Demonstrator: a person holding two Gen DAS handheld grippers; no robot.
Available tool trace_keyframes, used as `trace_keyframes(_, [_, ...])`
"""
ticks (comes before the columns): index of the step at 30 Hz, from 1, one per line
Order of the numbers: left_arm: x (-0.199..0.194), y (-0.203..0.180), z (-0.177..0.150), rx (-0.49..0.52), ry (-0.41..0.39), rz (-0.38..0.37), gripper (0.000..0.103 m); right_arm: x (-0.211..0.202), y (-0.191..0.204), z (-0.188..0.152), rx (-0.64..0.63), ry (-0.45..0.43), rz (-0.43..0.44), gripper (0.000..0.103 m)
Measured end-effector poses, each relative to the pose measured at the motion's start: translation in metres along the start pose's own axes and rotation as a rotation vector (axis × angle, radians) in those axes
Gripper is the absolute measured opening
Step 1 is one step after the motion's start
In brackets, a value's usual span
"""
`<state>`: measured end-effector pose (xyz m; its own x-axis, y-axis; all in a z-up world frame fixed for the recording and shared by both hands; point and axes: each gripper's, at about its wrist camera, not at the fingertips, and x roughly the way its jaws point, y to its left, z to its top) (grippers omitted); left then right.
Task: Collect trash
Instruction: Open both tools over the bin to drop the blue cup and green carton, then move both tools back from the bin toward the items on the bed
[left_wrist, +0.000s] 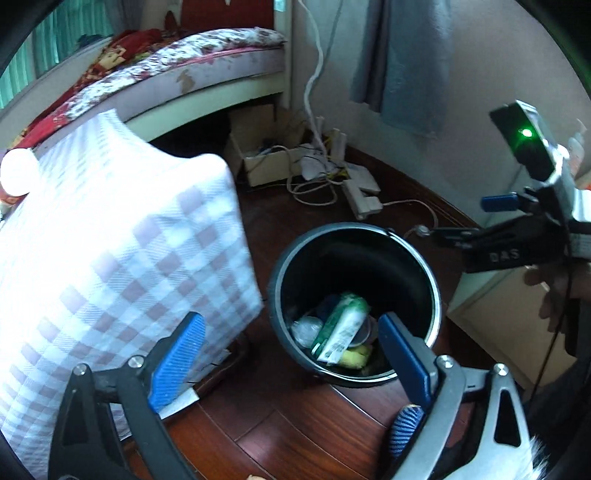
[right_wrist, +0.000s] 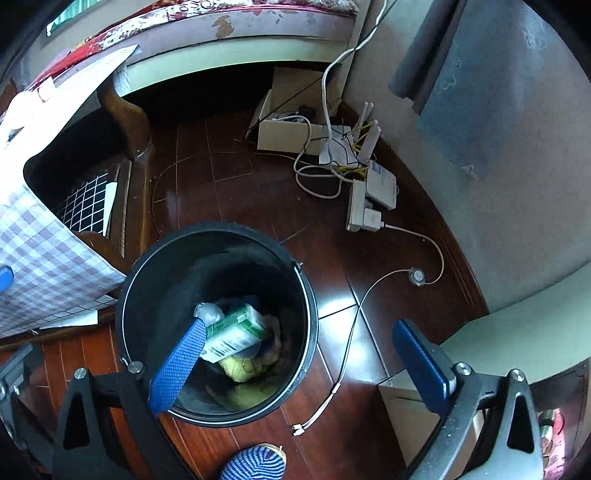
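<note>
The left gripper (left_wrist: 291, 354) has its blue-padded jaws spread wide with nothing between them, poised above the near rim of a black trash bin (left_wrist: 275, 295) on the dark wooden floor (left_wrist: 280, 424). The right gripper (right_wrist: 299, 365) is likewise spread apart and empty — its left finger overlaps the bin's mouth in its own view, its right finger hangs over the floor beside the bin.

Inside the bin lie the collected pieces: a green-and-white carton (right_wrist: 236, 332) leaning across the top, a crumpled clear plastic wrapper (right_wrist: 210, 312) touching its upper end, and a yellow wad (right_wrist: 240, 367) beneath it.

Just left of the bin stands a desk draped in a lilac-and-white checked cloth (left_wrist: 122, 236). Beyond the bin, near the wall, a white power strip (right_wrist: 358, 206) sits among tangled cables, with an open cardboard box (right_wrist: 284, 136) beside them — behind that, the bed (left_wrist: 207, 62).
</note>
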<state>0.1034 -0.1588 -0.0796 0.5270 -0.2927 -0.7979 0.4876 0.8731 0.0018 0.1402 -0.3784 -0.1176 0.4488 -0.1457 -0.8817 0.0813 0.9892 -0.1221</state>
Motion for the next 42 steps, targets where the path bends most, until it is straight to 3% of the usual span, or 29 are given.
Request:
trace_keyframes(26, [0.004, 0.026, 0.003, -0.028, 0.001, 0.048, 0.098, -0.009, 0.025, -0.002, -0.112, -0.017, 0.022, 0.102])
trace_keyframes(42, [-0.016, 0.046, 0.005, -0.051, -0.044, 0.091, 0.098, -0.024, 0.042, 0.004, -0.151, -0.058, 0.045, 0.102])
